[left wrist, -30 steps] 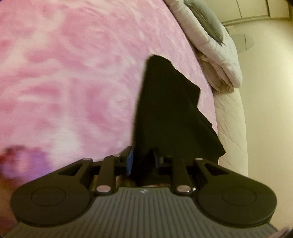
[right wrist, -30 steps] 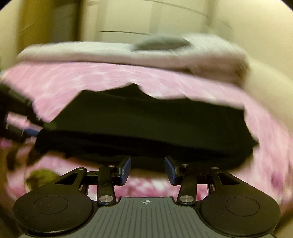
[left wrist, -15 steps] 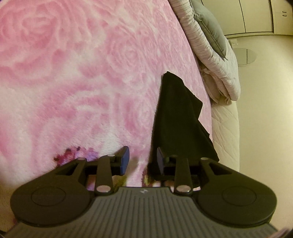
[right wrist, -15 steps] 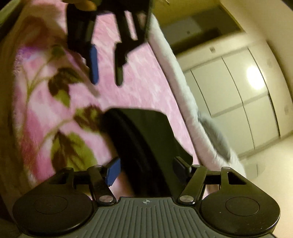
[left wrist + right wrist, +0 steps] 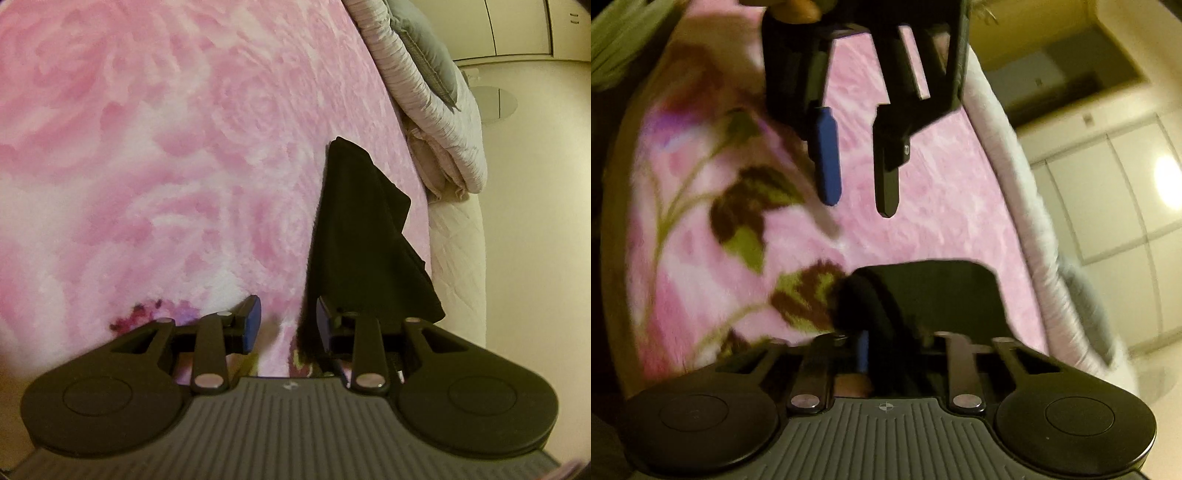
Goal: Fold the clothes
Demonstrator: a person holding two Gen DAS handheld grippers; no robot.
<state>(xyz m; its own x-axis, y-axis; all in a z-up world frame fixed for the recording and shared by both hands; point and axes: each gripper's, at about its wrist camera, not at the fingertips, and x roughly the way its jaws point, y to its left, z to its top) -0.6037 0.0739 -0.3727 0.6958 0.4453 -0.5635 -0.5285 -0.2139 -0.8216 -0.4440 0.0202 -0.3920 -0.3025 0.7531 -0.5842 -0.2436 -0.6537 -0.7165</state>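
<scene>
A black garment (image 5: 362, 240) lies folded in a long strip on the pink floral blanket (image 5: 147, 147), near the bed's right edge. My left gripper (image 5: 287, 319) is open and holds nothing; the garment's near end lies against its right finger. In the right wrist view the black garment (image 5: 934, 295) bunches into a thick fold between the fingers of my right gripper (image 5: 897, 343), which is shut on it. The cloth hides most of those fingers. My left gripper (image 5: 857, 188) hovers open above the blanket (image 5: 942, 184), apart from the garment.
A folded pale quilt with a grey pillow (image 5: 436, 92) is stacked at the far end of the bed. The white mattress edge (image 5: 458, 251) drops to the floor on the right. Cupboard doors (image 5: 1108, 203) stand beyond the bed.
My left gripper opened and let go of the black garment, then drew back slightly. My right gripper swung round to the garment's end and shut on its fold.
</scene>
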